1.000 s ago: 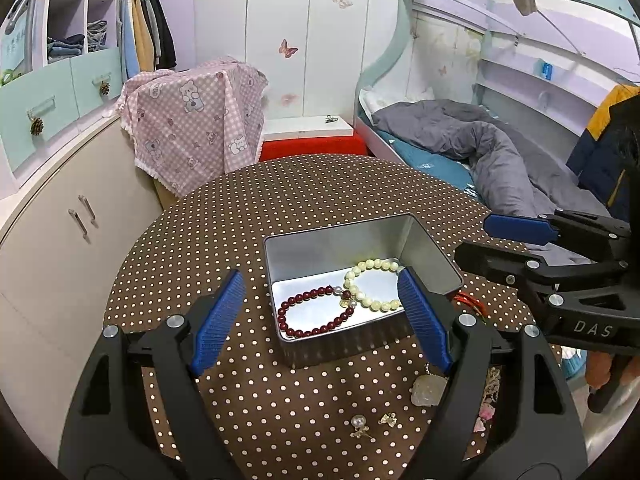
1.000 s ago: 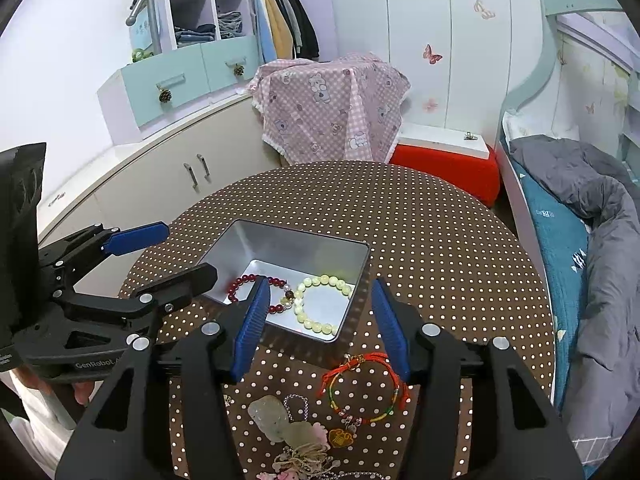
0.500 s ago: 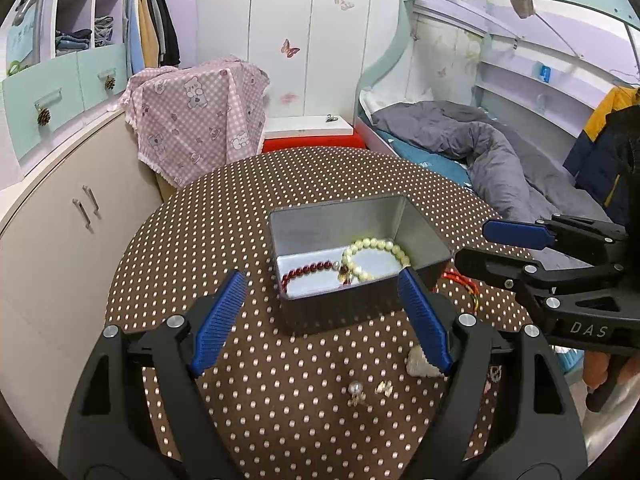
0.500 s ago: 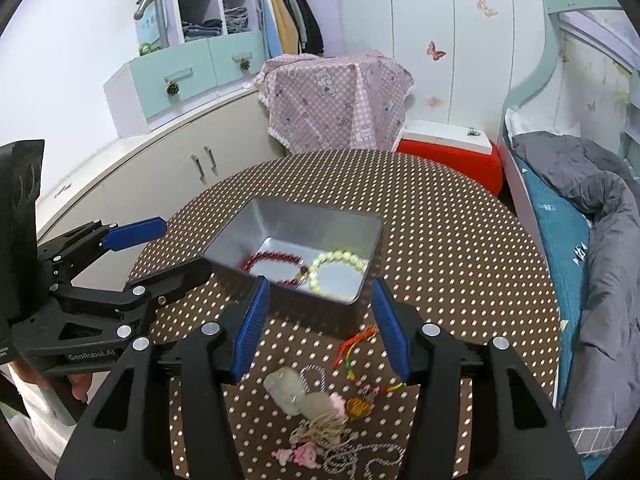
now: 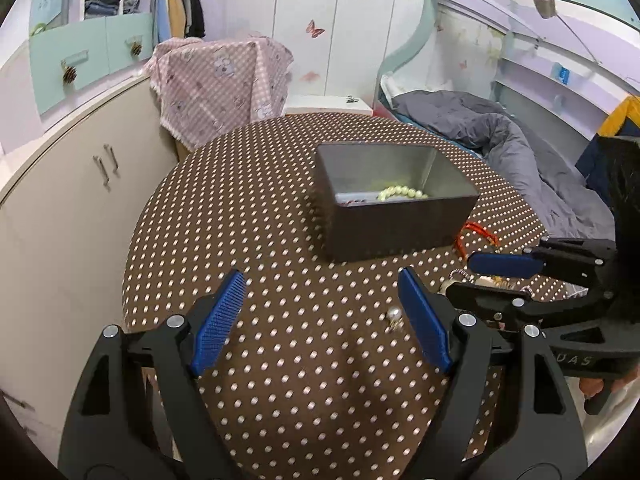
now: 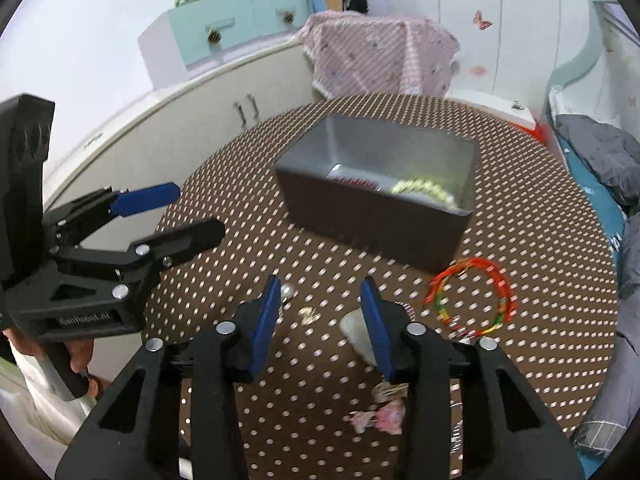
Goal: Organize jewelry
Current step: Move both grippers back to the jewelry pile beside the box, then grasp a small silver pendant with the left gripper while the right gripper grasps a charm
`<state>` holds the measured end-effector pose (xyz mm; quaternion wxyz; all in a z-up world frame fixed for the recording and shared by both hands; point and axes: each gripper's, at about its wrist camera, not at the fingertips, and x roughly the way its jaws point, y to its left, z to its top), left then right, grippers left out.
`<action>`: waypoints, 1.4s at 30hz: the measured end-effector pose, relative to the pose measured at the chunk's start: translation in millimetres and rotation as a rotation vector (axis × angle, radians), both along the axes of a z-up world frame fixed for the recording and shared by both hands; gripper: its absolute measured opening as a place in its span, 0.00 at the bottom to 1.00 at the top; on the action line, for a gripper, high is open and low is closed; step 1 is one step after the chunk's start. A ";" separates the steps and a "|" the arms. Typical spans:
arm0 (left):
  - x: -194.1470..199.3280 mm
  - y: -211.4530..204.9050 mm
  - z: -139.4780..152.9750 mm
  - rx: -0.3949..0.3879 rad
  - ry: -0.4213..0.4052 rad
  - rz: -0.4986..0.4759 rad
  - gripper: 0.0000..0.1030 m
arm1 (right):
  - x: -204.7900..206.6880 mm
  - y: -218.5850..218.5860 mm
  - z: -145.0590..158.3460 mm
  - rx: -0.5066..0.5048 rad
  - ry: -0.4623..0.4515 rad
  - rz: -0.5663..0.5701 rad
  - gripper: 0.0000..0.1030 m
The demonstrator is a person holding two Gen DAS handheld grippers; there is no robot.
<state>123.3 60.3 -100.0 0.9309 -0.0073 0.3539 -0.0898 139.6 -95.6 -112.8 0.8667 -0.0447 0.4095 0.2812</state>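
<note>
A: Since the earlier frames both grippers have dropped lower and closer to the round table with the brown white-dotted cloth (image 5: 280,208); the grey rectangular metal tin (image 6: 384,200) now shows its dark near wall, and sits higher in both views.

B: And the right gripper (image 6: 320,304)?

A: Its jaws have just been closing, and now stand partly open, with nothing pressed between the blue pads. In the right wrist view a small gold-coloured earring (image 6: 309,314) lies on the cloth in the gap between them, a white pearl earring (image 6: 286,291) just beside the left pad, and a pale translucent stone pendant (image 6: 354,330) against the right pad. Whether that pad touches it, I cannot tell.

B: The left gripper (image 5: 320,304)?

A: Wide open, empty, over bare cloth at the lower centre of its view. The pearl earring lies just inside its right finger.

B: Where is the jewelry?

A: The cream-white bead bracelet (image 5: 402,193) and a dark red bead bracelet (image 6: 354,182) lie inside the tin. The thin red, green and yellow cord bracelet (image 6: 472,300) lies on the cloth at the tin's right corner, in the right of the right wrist view. Pink flower-shaped trinkets (image 6: 378,418) lie low in that view, partly behind the gripper.
</note>
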 end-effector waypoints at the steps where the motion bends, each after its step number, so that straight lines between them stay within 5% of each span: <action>1: -0.9 2.1 -1.4 -0.002 0.004 0.003 0.75 | -0.8 3.2 -2.2 -0.004 0.007 0.007 0.34; 16: -14.2 11.2 -20.3 -0.007 0.052 0.006 0.75 | -4.1 29.4 -26.4 -0.092 0.051 0.044 0.23; 22: -14.6 8.7 -27.3 -0.019 0.072 -0.008 0.75 | -0.9 30.5 -30.9 -0.118 0.039 0.028 0.07; 35: -4.1 -25.5 -37.1 -0.053 0.103 -0.131 0.73 | 0.9 9.6 -21.3 -0.046 0.029 -0.039 0.06; 42: 6.9 -44.3 -47.3 -0.008 0.133 -0.165 0.39 | -0.6 -10.1 -10.9 -0.012 0.007 -0.081 0.06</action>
